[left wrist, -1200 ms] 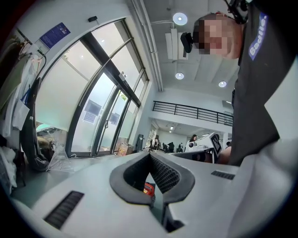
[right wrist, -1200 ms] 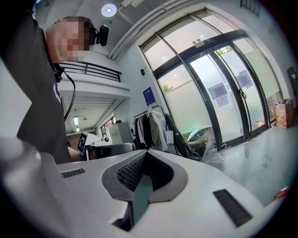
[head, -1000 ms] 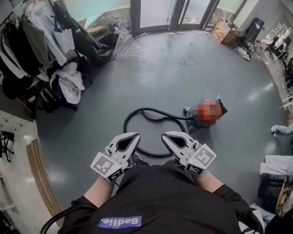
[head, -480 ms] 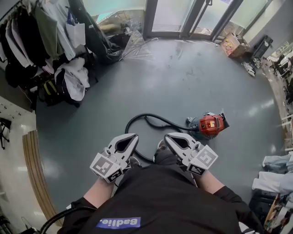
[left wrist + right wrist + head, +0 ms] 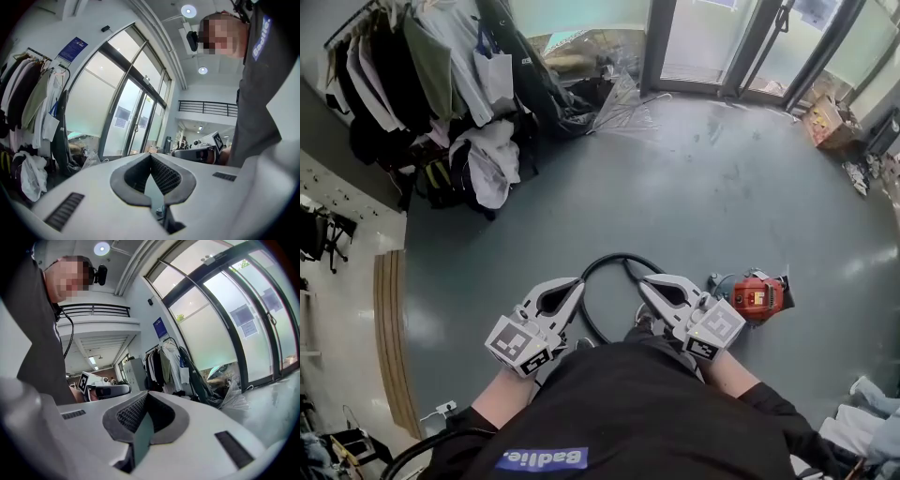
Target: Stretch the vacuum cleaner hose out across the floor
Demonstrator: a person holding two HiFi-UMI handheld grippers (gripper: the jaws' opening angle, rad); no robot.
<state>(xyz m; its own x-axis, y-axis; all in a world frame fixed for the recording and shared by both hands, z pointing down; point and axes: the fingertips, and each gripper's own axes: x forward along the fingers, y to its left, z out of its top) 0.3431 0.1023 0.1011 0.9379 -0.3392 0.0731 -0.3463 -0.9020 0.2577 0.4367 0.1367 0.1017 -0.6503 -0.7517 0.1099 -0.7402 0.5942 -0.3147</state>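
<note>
Coiling hose (image 5: 607, 257): black loop on floor (image 5: 703, 197), near red vacuum cleaner (image 5: 759, 298).
Cardboard box (image 5: 827, 127): contents unclear.
Open room: floor toward glass doors (image 5: 712, 37).
Left tool (image 5: 570, 284), right tool (image 5: 649, 281): closed, empty.

A wide stretch of bare floor (image 5: 712, 197) is left open ahead, up to the glass doors (image 5: 698, 42). The left side is blocked by hung clothes (image 5: 412, 66) and bags (image 5: 483, 164). Close in, passage is obstructed by the coiled hose (image 5: 598, 265) and, to its right, the red vacuum cleaner (image 5: 759, 298).
</note>
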